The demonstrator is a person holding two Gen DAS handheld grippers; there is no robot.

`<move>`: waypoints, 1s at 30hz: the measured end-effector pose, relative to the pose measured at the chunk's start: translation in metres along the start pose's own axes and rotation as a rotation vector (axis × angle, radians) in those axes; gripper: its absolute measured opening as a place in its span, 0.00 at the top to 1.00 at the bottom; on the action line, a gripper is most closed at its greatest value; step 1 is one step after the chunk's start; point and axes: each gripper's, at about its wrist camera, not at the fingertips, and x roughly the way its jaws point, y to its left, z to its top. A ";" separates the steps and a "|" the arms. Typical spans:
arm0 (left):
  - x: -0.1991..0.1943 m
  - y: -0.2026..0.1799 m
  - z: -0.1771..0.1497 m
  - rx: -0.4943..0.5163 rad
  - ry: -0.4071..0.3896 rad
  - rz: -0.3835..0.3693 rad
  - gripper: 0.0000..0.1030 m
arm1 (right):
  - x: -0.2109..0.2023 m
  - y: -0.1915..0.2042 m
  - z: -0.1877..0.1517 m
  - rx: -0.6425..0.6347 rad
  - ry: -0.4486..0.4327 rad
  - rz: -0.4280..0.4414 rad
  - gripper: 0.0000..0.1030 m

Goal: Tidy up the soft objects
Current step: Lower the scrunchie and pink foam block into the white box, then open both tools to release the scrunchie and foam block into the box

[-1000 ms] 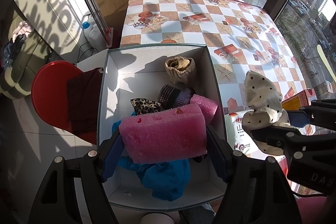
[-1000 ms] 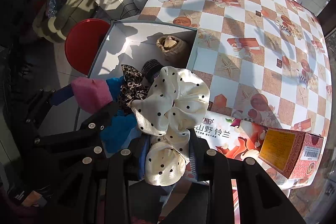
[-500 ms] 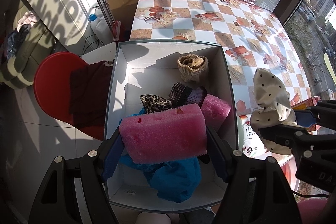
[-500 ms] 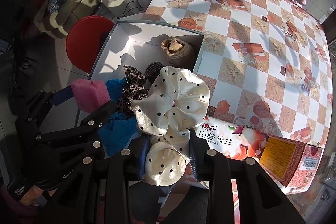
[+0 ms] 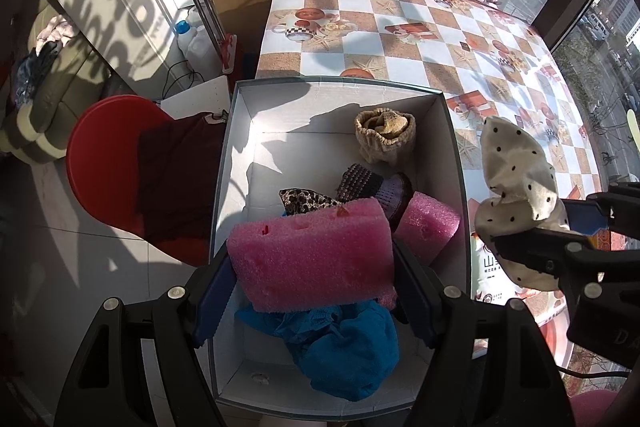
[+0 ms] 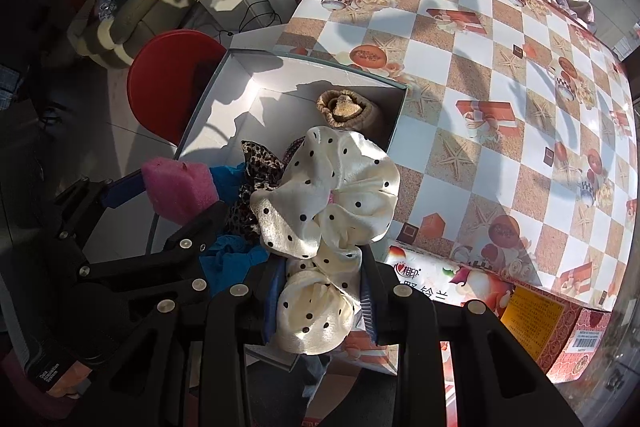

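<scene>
A checkered tabletop [image 6: 500,75] printed with starfish and gift boxes carries a white open box [image 5: 448,131] at its near left corner, a printed flat pack [image 6: 440,275] along the near edge, and a red carton [image 6: 560,331] at the near right corner.

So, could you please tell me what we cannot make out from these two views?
- Left wrist view: the pink foam block hides part of the blue cloth and the box floor beneath.
- Right wrist view: the polka-dot scrunchie covers the dark knit item; the red carton is cut by the edge.
- The carton's print is too small to read.
</scene>
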 end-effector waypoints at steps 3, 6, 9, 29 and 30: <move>0.004 0.001 0.006 -0.001 0.006 0.002 0.25 | 0.002 0.001 0.008 -0.002 0.002 -0.001 0.68; 0.008 0.002 0.012 0.001 0.008 0.008 0.25 | 0.005 0.000 0.017 -0.003 0.002 -0.003 0.68; 0.013 0.003 0.018 0.001 0.016 0.010 0.25 | 0.009 -0.001 0.024 0.003 0.008 0.002 0.68; 0.045 0.003 0.033 0.011 0.077 0.017 0.25 | 0.037 -0.008 0.050 0.029 0.067 0.013 0.68; 0.045 0.003 0.032 0.009 0.078 0.016 0.25 | 0.037 -0.008 0.050 0.027 0.067 0.013 0.68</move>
